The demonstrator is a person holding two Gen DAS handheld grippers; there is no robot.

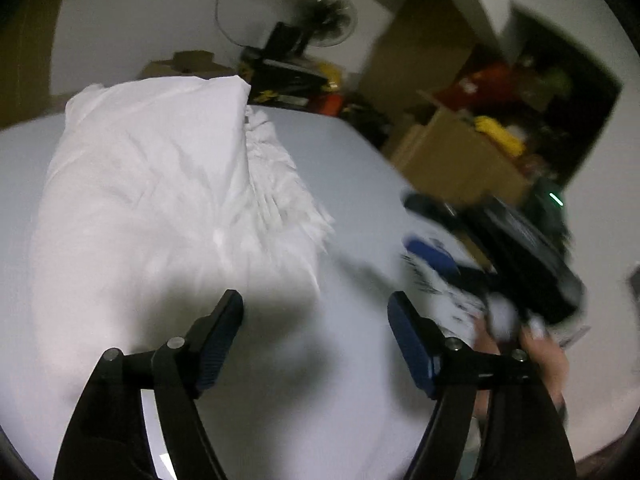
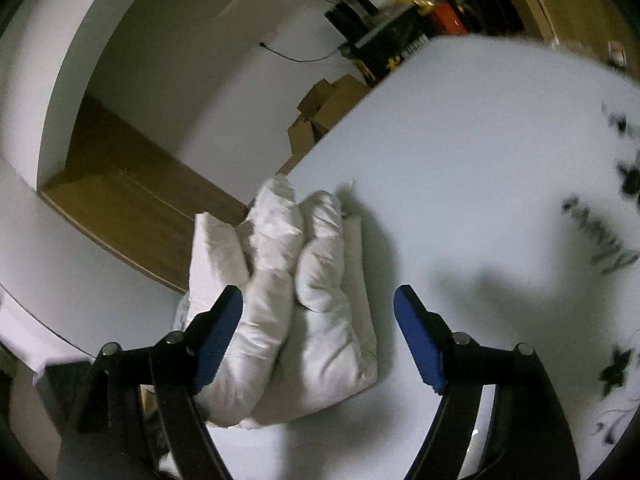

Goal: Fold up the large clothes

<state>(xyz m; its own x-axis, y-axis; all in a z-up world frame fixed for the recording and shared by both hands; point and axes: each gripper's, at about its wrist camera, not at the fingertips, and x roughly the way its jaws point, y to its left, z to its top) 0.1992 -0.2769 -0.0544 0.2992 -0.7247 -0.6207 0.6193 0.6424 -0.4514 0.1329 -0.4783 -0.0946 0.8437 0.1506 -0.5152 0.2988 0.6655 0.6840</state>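
A folded white padded garment (image 1: pixel 152 200) lies on the pale table (image 1: pixel 352 168), ahead and left of my left gripper (image 1: pixel 316 312), which is open and empty above the table. In the right wrist view the same white garment (image 2: pixel 304 304) lies as a thick folded bundle at the table's left edge, between and just ahead of the fingers of my right gripper (image 2: pixel 320 308), which is open and holds nothing. The right gripper also shows, blurred, in the left wrist view (image 1: pixel 424 224), held by a hand (image 1: pixel 540 360).
The table (image 2: pixel 460 160) carries a white cloth with black print (image 2: pixel 616 220) at the right. Beyond the table stand cardboard boxes (image 2: pixel 320 116), a fan (image 1: pixel 324 16), black cases (image 1: pixel 280 80) and cluttered shelves (image 1: pixel 520 112). The wood floor (image 2: pixel 132 208) lies left of the table.
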